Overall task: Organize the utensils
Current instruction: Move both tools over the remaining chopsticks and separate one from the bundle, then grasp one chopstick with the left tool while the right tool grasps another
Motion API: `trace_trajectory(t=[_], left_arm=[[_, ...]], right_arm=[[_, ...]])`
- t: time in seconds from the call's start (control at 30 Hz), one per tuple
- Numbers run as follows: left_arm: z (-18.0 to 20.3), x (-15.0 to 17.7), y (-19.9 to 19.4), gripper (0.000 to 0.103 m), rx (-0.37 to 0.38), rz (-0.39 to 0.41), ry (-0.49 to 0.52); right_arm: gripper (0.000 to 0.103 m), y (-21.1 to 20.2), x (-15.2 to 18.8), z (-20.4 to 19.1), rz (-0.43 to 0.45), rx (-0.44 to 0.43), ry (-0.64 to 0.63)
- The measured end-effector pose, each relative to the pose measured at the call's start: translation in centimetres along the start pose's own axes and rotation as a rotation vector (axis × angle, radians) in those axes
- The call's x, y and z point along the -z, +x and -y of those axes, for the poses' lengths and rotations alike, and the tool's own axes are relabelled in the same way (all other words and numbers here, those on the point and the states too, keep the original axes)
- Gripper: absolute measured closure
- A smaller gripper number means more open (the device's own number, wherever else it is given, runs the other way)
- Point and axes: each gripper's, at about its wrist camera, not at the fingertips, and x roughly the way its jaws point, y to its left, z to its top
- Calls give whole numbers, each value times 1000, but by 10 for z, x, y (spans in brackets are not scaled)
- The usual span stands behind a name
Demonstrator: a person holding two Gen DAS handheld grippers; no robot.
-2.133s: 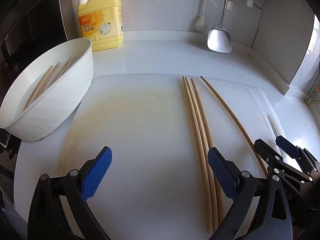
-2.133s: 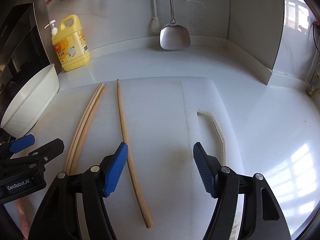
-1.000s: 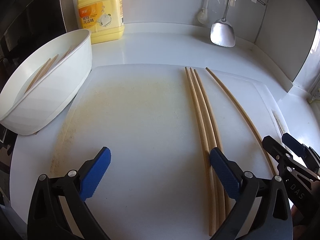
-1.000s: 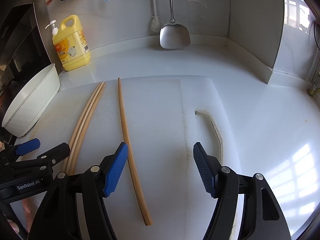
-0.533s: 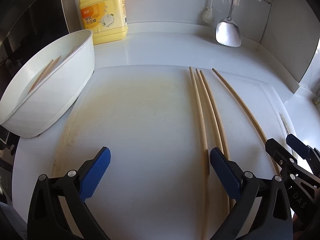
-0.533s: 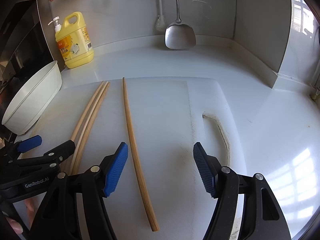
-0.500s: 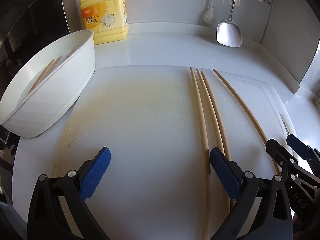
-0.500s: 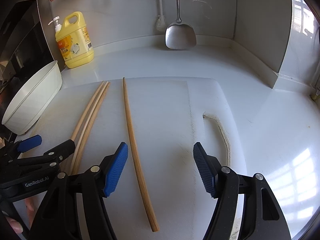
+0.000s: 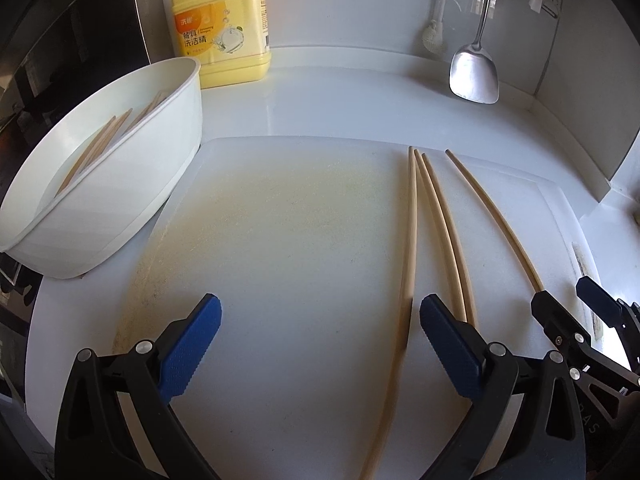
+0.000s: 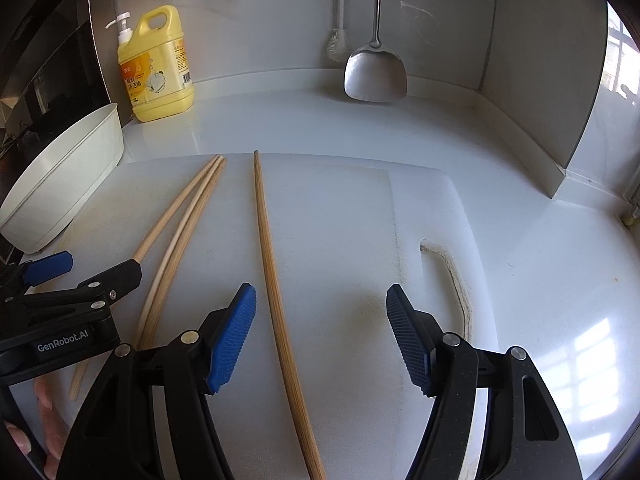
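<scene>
Left wrist view puts your left gripper (image 9: 318, 330) low over the white plastic cutting board (image 9: 280, 220), its blue-padded jaws spread wide and holding nothing. One long pale wooden chopstick (image 9: 408, 264) passes between those jaws, close to the right-hand pad, its long axis running away from you toward the board's far edge. Two more matching chopsticks (image 9: 444, 224) lie just beyond that pad, fanning from the same far point. Your right gripper (image 10: 322, 334) is likewise spread and empty, with the single darker wooden chopstick (image 10: 268, 248) lying lengthwise inside its opening, near the left-hand pad. So each tool already straddles a stick, and a squeeze across the short axis looks like what the next move needs. Left of the board sits the white oval plastic tub (image 9: 132, 184), already holding several chopsticks; your left gripper is the nearer one to it.
</scene>
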Motion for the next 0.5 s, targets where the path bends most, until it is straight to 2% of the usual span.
trace_trajectory(t=[0.13, 0.37, 0.5], left_arm=[[3, 1, -1, 11, 17, 19, 24], [16, -6, -3, 43, 60, 33, 81], [23, -6, -5, 64, 77, 52, 104]], right_arm=[[42, 1, -1, -2, 4, -14, -20], [62, 4, -7, -14, 17, -50, -84], [80, 5, -9, -21, 28, -57, -102]])
